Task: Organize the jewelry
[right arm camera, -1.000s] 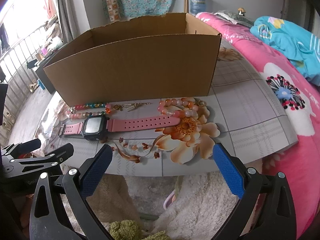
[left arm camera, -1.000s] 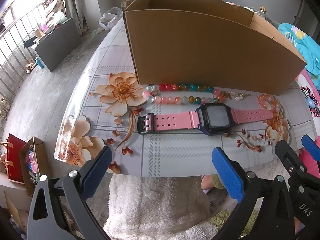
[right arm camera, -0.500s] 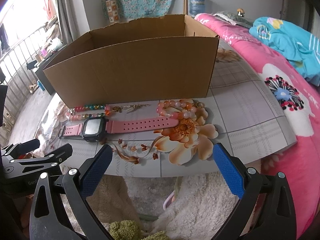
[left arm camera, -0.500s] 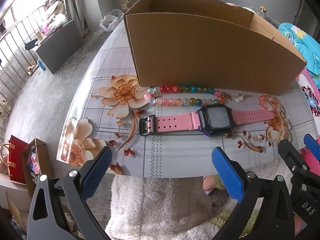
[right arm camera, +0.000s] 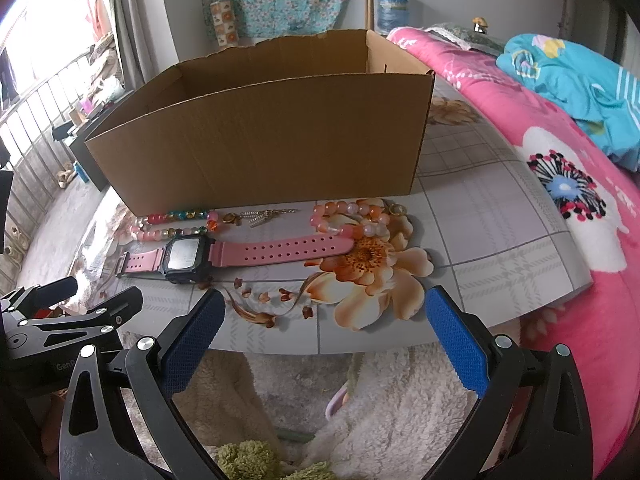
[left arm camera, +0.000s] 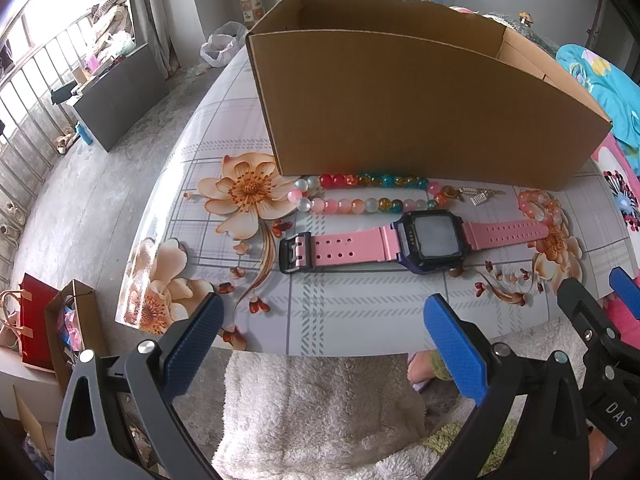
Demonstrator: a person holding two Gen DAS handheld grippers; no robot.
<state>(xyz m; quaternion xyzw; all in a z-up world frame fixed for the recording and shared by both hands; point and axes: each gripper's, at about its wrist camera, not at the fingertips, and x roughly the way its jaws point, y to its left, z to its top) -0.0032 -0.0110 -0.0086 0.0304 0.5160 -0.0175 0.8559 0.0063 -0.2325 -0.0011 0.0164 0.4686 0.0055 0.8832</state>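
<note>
A pink-strapped watch [left arm camera: 412, 240] with a dark square case lies flat and fully stretched out on a floral-print table [left arm camera: 360, 312], its face up and its black buckle at the left end. It looks light, with a stiff case and bendy rubbery straps, so the case or the strap right beside it seems the firmest place to pinch; a strap end would likely droop. Just behind it, touching the foot of a large open cardboard box [left arm camera: 420, 112], lies a multicoloured bead bracelet [left arm camera: 360, 194] folded into 2 rows. Its round glossy beads would probably roll and slip between flat pads, so closing across both rows at once seems safest. To its right sit a small silver-coloured charm or clasp [left arm camera: 480, 194], too small to make out, and a bracelet of peach and pink beads [right arm camera: 352, 220] bunched in a loop near the strap's free end. None of the pieces is in the box yet. The left gripper [left arm camera: 320, 344] hovers low at the table's near edge, level and pointing toward the watch, with its blue-padded jaws spread wide and nothing between them. The right gripper [right arm camera: 320, 344] is held beside it in the same posture, jaws equally wide apart and empty, facing the peach bracelet.
</note>
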